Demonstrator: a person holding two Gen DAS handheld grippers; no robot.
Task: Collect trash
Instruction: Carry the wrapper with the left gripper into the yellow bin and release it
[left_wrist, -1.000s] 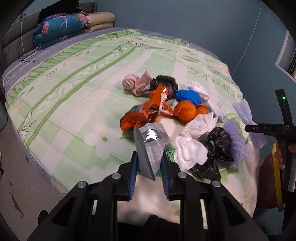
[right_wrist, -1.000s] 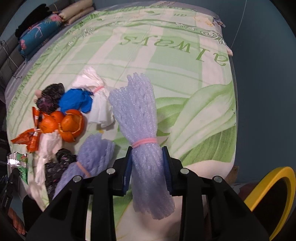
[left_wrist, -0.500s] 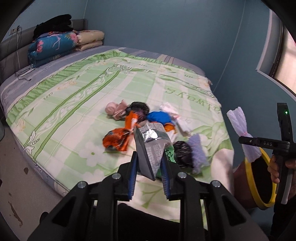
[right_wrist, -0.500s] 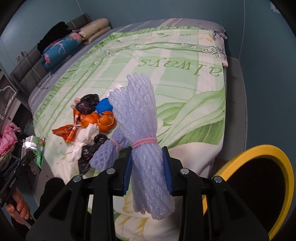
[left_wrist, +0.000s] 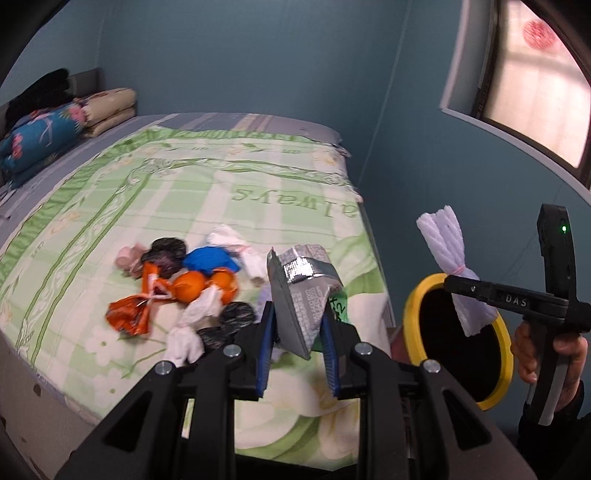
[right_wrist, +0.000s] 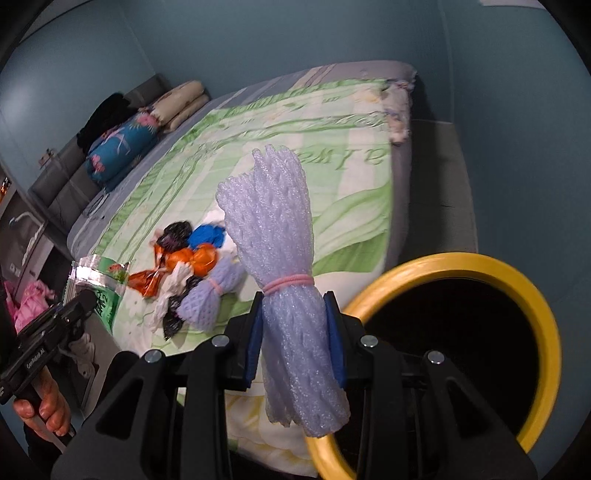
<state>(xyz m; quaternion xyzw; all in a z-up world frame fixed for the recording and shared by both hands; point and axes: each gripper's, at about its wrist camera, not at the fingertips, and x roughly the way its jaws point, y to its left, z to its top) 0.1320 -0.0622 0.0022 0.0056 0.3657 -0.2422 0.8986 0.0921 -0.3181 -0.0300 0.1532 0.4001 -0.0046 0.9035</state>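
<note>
We hold the left gripper (left_wrist: 297, 345) clamped on a silver snack wrapper (left_wrist: 303, 291), its blue pads pressing both sides of the crumpled foil, which stands up above the near edge of the bed (left_wrist: 184, 192). Our right gripper (right_wrist: 295, 345) is closed on a lilac foam net bundle (right_wrist: 280, 258) tied with a pink rubber band (right_wrist: 290, 282); the bundle rises upright between the pads and hangs out below them, over the near rim of the yellow-rimmed bin (right_wrist: 498, 266). The bin stands just beside the near right corner of the bed, its dark opening facing us.

On the green patterned bedcover (left_wrist: 258, 177), near that same corner, we see the remaining pile lying close together: a second foam net bundle (right_wrist: 207, 299), an orange wrapper (left_wrist: 129, 314), orange bags (left_wrist: 190, 286), a blue bag (left_wrist: 210, 260), black bags (left_wrist: 168, 251), and white crumpled tissues (left_wrist: 184, 336). Folded quilts (left_wrist: 40, 136) lie stacked at the far left edge of the bed. From the left wrist view, the right gripper carries its bundle in front of the bin opening.
</note>
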